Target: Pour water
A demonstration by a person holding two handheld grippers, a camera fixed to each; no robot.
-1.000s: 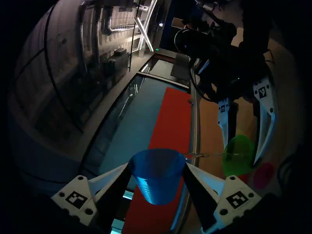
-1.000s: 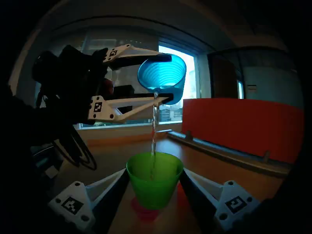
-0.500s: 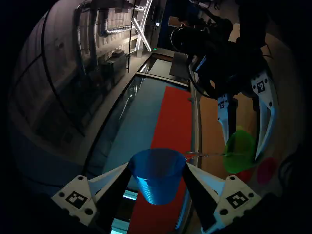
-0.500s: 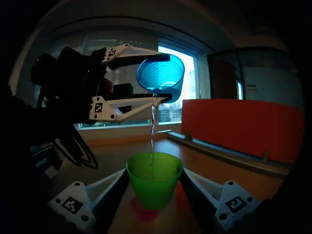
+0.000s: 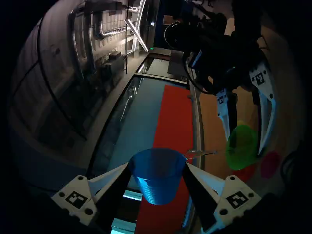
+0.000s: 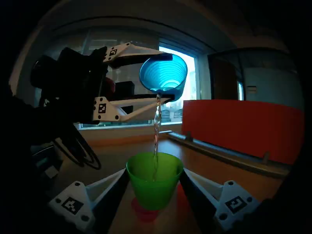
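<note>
A smooth brown wooden table [image 6: 218, 171] runs across the right gripper view, dim and glossy. A flat matte red panel [image 6: 241, 124] stands along its far edge on a grey rail. One bright window [image 6: 191, 89] behind is washed out, so nothing through it can be made out.

There are two grippers, each with two tapering white plastic fingers lined in black and carrying square black-and-white markers. The left gripper [image 6: 168, 78] is up in the air, turned on its side, its fingers clamped on either side of the blue cup [image 6: 163, 76]. The dark bulk behind it, with looping cables, is too shadowed to read. The right gripper [image 6: 154, 175] is low over the table, its fingers pressed against both sides of the green cup [image 6: 154, 187]. Its body is cut off below.

There are two cups, both translucent plastic and tapered. The blue one has ridged rings inside and is tipped mouth-forward, directly above the upright green one, well apart from it.

One thin twisting stream of water [image 6: 156, 124] falls from the blue rim into the green cup's open mouth. The level inside cannot be judged.

Two flat round spots lie on the wood: a pink spot [image 6: 142, 213] partly hidden under the green cup, and a red spot [image 6: 180, 195] just beside it
</note>
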